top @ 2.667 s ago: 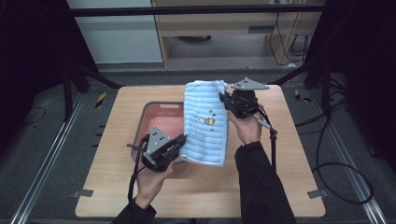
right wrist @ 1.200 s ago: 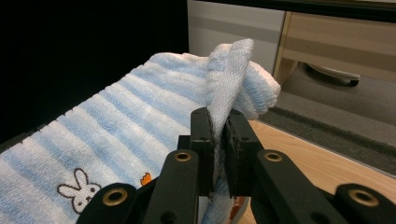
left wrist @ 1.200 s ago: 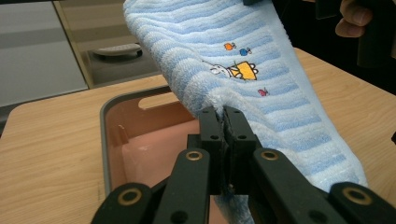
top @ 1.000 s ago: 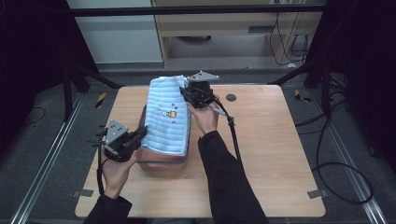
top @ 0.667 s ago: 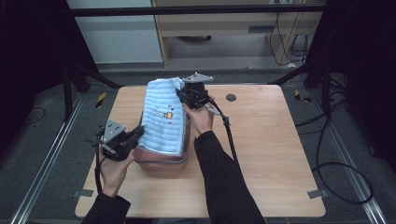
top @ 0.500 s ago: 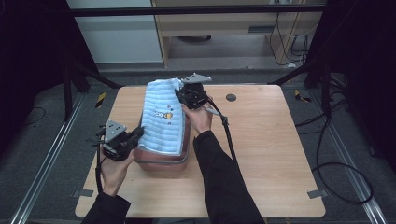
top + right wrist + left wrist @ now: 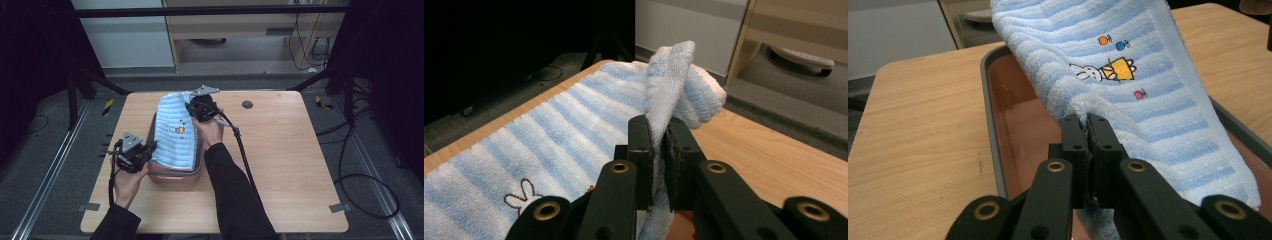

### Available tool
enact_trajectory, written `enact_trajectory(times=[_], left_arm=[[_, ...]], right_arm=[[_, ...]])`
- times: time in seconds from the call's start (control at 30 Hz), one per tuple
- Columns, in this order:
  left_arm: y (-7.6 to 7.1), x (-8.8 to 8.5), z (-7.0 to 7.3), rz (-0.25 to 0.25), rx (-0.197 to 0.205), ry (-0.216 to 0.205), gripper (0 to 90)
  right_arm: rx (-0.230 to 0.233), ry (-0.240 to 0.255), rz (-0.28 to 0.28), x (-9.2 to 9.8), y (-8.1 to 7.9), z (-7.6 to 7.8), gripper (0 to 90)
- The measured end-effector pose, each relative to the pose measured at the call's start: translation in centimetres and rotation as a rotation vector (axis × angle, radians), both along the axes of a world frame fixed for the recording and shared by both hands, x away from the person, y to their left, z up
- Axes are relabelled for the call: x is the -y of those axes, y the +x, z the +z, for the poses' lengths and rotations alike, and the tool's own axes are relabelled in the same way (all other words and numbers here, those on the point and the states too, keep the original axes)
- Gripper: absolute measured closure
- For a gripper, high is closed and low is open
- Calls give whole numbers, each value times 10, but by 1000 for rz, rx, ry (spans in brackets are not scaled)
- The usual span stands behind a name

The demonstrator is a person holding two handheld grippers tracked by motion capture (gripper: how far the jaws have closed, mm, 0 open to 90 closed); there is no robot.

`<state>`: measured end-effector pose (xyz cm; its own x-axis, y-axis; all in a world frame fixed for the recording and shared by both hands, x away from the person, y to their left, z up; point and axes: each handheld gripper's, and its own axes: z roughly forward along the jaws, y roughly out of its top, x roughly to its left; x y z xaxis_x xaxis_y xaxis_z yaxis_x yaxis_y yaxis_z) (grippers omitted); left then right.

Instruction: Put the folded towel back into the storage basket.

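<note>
Both hands have sunk, lowering the towel (image 7: pixel 176 131) over the tray (image 7: pixel 176 178) near the table's left edge.
Gripper views show its bunny print; left gripper (image 7: pixel 1087 125) and right gripper (image 7: pixel 658 131) each pinch an edge, forearms reaching forward.

The person's left hand (image 7: pixel 127 180) comes up from the bottom edge at about seven o'clock in the high view, forearm in a dark sleeve, wrapped round the black two-jaw left gripper (image 7: pixel 149 148), which points toward two o'clock. Its jaws are pressed together on cloth. The right arm reaches up the middle toward eleven o'clock, sleeve dark, right hand (image 7: pixel 210 131) gripping the black two-jaw right gripper (image 7: pixel 192 109), aimed toward nine o'clock. Its jaws are likewise clamped tight on cloth.
</note>
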<state>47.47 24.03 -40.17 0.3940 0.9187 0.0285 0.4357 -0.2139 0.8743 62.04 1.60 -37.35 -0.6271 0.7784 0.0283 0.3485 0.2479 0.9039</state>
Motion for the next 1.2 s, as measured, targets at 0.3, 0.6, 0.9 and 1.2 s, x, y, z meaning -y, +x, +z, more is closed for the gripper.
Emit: enact_trajectory(times=[0.3,0.6,0.9,1.2], left_arm=[[0,1,-12,2,-39,25,872],[-1,2,-21,5,-67,45,872],[-2,4,-27,-4,-84,52,872],[-1,3,-32,-1,-105,56,869]], right_arm=[[-28,-13,1,-3,1,-16,833],[-48,-28,4,-2,-1,-31,833],[-88,-55,-3,-1,-1,-43,831],[-135,-94,-2,-4,2,-57,824]])
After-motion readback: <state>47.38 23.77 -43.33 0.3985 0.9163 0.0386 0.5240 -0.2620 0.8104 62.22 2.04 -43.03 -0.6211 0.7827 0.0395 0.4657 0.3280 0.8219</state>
